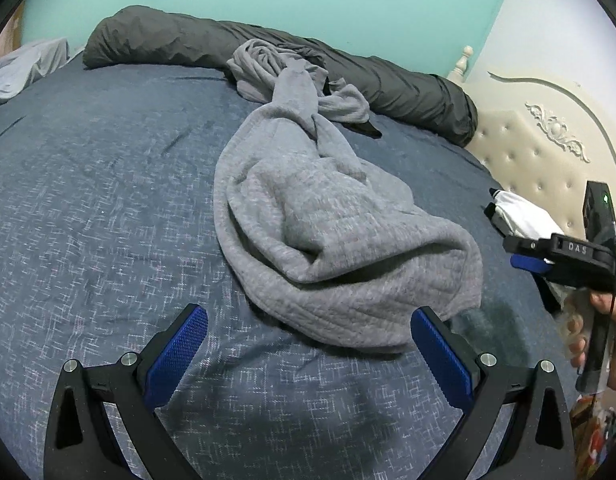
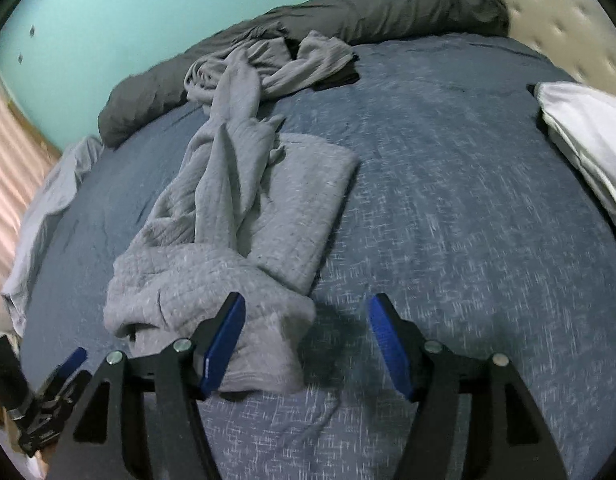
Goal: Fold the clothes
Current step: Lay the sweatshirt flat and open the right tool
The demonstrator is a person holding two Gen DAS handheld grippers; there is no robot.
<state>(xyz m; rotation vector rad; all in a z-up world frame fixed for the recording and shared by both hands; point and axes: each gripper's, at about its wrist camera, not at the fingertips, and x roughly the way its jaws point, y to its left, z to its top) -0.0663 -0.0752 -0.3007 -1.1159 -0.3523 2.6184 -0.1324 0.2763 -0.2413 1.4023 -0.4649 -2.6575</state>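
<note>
Left gripper (image 1: 308,322): jaws stood wide apart and held nothing; the blue pads (image 1: 175,354) hung over the bed just before the near hem of the garment.
Right gripper (image 2: 305,312): jaws were parted and empty, with only the bedcover between them; its left finger stood in front of the garment's near end.
Grey quilted garment (image 1: 308,232): lay crumpled on the bed, its thin end stretched away toward the far side.
Grey clothes pile (image 1: 263,68): lay at the far end, against the dark rolled duvet (image 1: 408,80).
Bedcover (image 1: 107,200): blue, with a white woven pattern.
White folded cloth (image 2: 588,140): lay near the right edge, well apart from the garment.
</note>
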